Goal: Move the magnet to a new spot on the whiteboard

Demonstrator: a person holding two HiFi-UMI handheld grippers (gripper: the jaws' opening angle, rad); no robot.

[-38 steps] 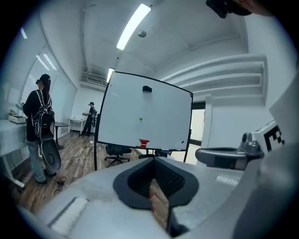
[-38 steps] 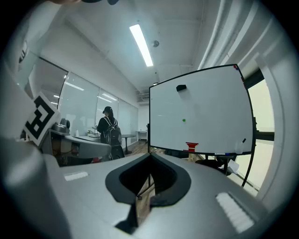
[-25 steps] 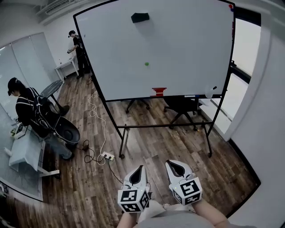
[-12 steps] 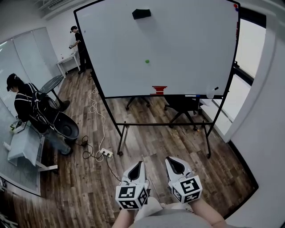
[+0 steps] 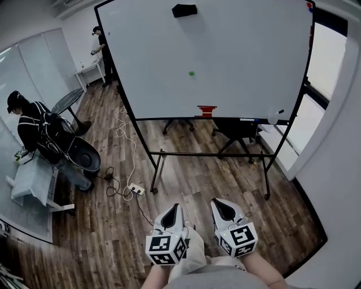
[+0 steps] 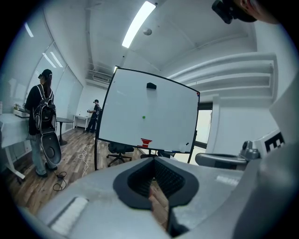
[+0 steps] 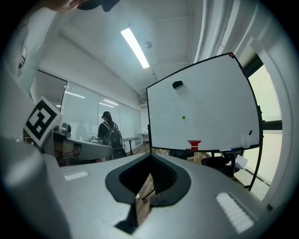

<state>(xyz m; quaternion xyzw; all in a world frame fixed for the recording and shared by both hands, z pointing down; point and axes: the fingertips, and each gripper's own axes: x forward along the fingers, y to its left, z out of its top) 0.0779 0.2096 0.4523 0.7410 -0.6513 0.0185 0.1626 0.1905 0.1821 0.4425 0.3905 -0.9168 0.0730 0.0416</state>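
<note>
Far left of the left claw (image 5: pixel 174 211), a person with a backpack (image 5: pixel 31 127) stands well apart from the work, so no issue there. A cable (image 5: pixel 125 148) and power strip (image 5: pixel 136 191) lie on the wood floor ahead-left of that claw, btw it and the whiteboard stand. Left claw: jaws pressed together, nothing btw them, pointing roughly level at the board.

The whiteboard (image 5: pixel 254 51) stands well ahead of both claws. The green magnet (image 5: pixel 191 73) sits near mid-board, ahead of and above the claws, about in line with the gap btw them. A black eraser (image 5: pixel 184 10) sits higher, near the top edge. A red item (image 5: pixel 206 110) rests on the tray below the magnet. Right claw (image 5: pixel 219 206): likewise pinched closed, empty, just beside the left one.

Judging from this it's the approach phase: magnet untouched, plenty of floor left to cover.

Risks:
- Walking in w/ eyes on the board, a foot could snag the cable or the stand's low bar and jolt the frame.
- The magnet is small and sits flush, so jaws that arrive closed would only shove it along or knock it off.
- A skewed pinch could let it slip — it may snap back onto the board at the wrong spot.
</note>
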